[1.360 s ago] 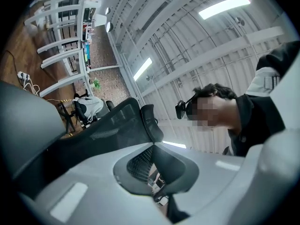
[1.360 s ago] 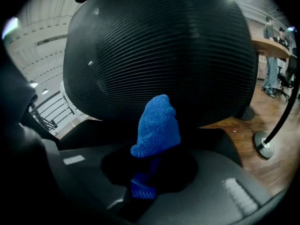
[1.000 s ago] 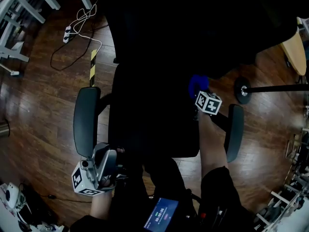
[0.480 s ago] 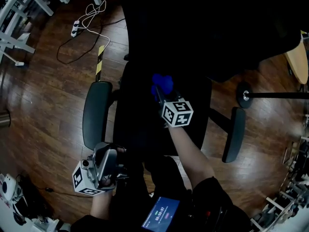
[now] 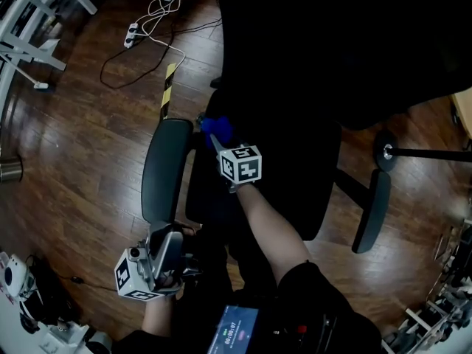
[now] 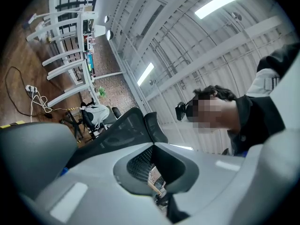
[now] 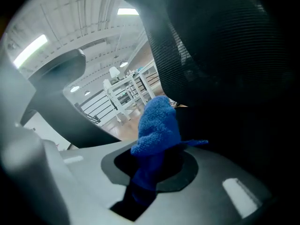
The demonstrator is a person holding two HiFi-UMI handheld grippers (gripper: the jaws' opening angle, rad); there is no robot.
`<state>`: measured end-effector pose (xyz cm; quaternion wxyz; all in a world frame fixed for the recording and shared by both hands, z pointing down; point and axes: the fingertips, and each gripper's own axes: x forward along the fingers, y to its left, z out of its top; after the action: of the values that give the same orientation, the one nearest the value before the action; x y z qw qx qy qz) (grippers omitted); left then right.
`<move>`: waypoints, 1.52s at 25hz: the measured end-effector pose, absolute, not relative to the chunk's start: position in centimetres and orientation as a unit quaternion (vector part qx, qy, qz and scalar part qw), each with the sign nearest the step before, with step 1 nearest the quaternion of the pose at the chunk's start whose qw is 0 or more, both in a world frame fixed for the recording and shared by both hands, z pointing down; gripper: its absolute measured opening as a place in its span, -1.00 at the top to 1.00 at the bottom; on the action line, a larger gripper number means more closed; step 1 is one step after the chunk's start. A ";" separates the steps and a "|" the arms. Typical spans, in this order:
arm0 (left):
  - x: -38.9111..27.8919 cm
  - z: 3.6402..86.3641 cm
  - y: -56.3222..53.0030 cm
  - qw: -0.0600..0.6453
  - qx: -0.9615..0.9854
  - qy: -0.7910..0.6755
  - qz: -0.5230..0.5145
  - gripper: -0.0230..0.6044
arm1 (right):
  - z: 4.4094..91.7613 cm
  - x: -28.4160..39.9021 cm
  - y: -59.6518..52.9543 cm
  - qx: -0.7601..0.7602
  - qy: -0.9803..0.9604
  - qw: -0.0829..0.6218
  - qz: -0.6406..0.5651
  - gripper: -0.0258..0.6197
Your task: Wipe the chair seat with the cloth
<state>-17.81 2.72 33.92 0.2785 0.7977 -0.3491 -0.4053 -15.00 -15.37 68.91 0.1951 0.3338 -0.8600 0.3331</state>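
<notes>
Right gripper (image 5: pixel 214 138) swept left — forearm (image 5: pixel 264 221) outstretched, cloth (image 5: pixel 219 128) clamped | left gripper (image 5: pixel 167 237) closed

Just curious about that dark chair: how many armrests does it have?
2. One armrest lies left of the seat in the head view, near the blue cloth; the second armrest stands off to the seat's right. None seems hidden.

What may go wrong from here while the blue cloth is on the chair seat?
1. The cloth is at the edge of the seat, beside the armrest; the right gripper may hit that armrest.
2. The left gripper is away from the chair, so the chair might turn under the push.
</notes>
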 end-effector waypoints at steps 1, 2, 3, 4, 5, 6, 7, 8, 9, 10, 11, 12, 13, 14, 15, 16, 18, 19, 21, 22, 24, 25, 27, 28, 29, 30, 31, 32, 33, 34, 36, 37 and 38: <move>-17.8 33.9 2.7 0.279 0.797 -0.348 -0.406 0.95 | 69.0 -14.4 -15.6 0.340 -0.857 0.197 0.332 0.66; -17.7 33.9 2.6 0.280 0.798 -0.345 -0.407 0.95 | 69.2 -13.5 -15.8 0.350 -0.853 0.199 0.333 0.66; -17.5 33.9 2.6 0.281 0.799 -0.343 -0.407 0.95 | 69.4 -12.2 -16.1 0.362 -0.847 0.200 0.334 0.66; -17.2 33.9 2.6 0.282 0.800 -0.339 -0.407 0.95 | 69.6 -10.8 -16.3 0.375 -0.841 0.201 0.334 0.66; -17.0 33.8 2.5 0.283 0.801 -0.336 -0.407 0.95 | 69.8 -9.1 -16.4 0.388 -0.835 0.203 0.333 0.66; -16.7 33.8 2.5 0.284 0.802 -0.333 -0.406 0.95 | 70.1 -7.4 -16.5 0.400 -0.829 0.206 0.331 0.66; -16.5 33.8 2.3 0.286 0.804 -0.329 -0.405 0.95 | 70.4 -5.5 -16.7 0.414 -0.822 0.211 0.330 0.66; -16.2 33.8 2.2 0.288 0.805 -0.326 -0.403 0.95 | 70.7 -3.4 -16.8 0.429 -0.813 0.215 0.329 0.66; -15.9 33.8 2.0 0.290 0.807 -0.321 -0.402 0.95 | 70.9 -1.1 -16.9 0.446 -0.803 0.219 0.329 0.66; -15.5 33.8 1.9 0.291 0.809 -0.316 -0.401 0.95 | 71.1 1.3 -17.0 0.465 -0.791 0.222 0.330 0.66; -15.2 33.7 1.8 0.292 0.811 -0.312 -0.399 0.95 | 71.2 3.9 -17.0 0.484 -0.778 0.225 0.330 0.66; -14.9 33.5 1.7 0.293 0.813 -0.308 -0.398 0.95 | 71.2 6.6 -17.0 0.504 -0.765 0.229 0.329 0.66; -14.5 33.3 1.6 0.294 0.814 -0.304 -0.398 0.95 | 71.0 9.3 -16.8 0.522 -0.752 0.234 0.327 0.66; -14.1 33.1 1.5 0.295 0.815 -0.301 -0.398 0.95 | 70.8 12.0 -16.6 0.539 -0.739 0.238 0.325 0.66; -13.7 33.0 1.4 0.296 0.816 -0.297 -0.398 0.95 | 70.5 14.6 -16.3 0.556 -0.727 0.242 0.323 0.66; -13.4 32.8 1.4 0.297 0.817 -0.294 -0.397 0.95 | 70.1 17.0 -15.9 0.571 -0.715 0.245 0.322 0.66; -12.7 32.7 1.3 0.299 0.819 -0.288 -0.396 0.95 | 69.4 21.0 -15.2 0.594 -0.695 0.251 0.318 0.66; -12.4 32.6 1.2 0.300 0.820 -0.285 -0.395 0.95 | 69.2 22.7 -14.9 0.602 -0.687 0.255 0.317 0.66; -11.9 32.5 1.2 0.301 0.821 -0.282 -0.394 0.95 | 69.0 25.1 -14.4 0.614 -0.677 0.254 0.318 0.66; -11.7 32.6 1.2 0.301 0.822 -0.281 -0.394 0.95 | 68.9 25.8 -14.2 0.618 -0.673 0.251 0.319 0.66; -11.5 32.6 1.2 0.301 0.822 -0.281 -0.393 0.95 | 68.8 26.3 -14.1 0.623 -0.671 0.246 0.319 0.67; -11.5 32.6 1.2 0.301 0.822 -0.281 -0.394 0.95 | 68.9 26.3 -14.1 0.625 -0.670 0.244 0.318 0.67; -11.4 32.5 1.3 0.300 0.822 -0.280 -0.395 0.95 | 68.8 26.5 -14.1 0.630 -0.667 0.237 0.319 0.67; -11.4 32.5 1.3 0.300 0.822 -0.280 -0.395 0.95 | 68.6 26.5 -14.2 0.632 -0.668 0.234 0.317 0.67; -11.5 32.5 1.4 0.300 0.821 -0.280 -0.396 0.95 | 68.3 26.3 -14.3 0.631 -0.672 0.233 0.310 0.67; -11.6 32.5 1.5 0.300 0.820 -0.281 -0.398 0.95 | 67.7 25.7 -14.4 0.628 -0.680 0.232 0.299 0.67; -11.8 32.6 1.6 0.301 0.818 -0.282 -0.400 0.95 | 66.8 24.7 -14.6 0.622 -0.692 0.227 0.288 0.66; -12.0 32.6 1.6 0.302 0.817 -0.284 -0.402 0.95 | 65.9 23.0 -14.7 0.611 -0.707 0.219 0.281 0.67; -12.2 32.6 1.7 0.302 0.815 -0.285 -0.404 0.95 | 64.9 20.7 -14.7 0.596 -0.724 0.208 0.277 0.67; -12.4 32.5 1.7 0.302 0.814 -0.286 -0.405 0.95 | 64.1 17.9 -14.6 0.576 -0.744 0.199 0.275 0.67; -12.8 32.3 1.8 0.301 0.813 -0.289 -0.406 0.95 | 62.7 11.8 -14.3 0.532 -0.780 0.183 0.273 0.67; -13.0 32.2 1.9 0.300 0.812 -0.291 -0.407 0.95 | 62.3 8.6 -14.0 0.509 -0.796 0.174 0.277 0.67; -13.2 32.1 2.0 0.299 0.812 -0.293 -0.408 0.95 | 62.0 5.4 -13.7 0.486 -0.810 0.165 0.284 0.67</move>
<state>-13.24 1.96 32.10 0.2986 0.8115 -0.2931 -0.4079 5.39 -13.73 62.04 0.1654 0.4863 -0.8098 0.2836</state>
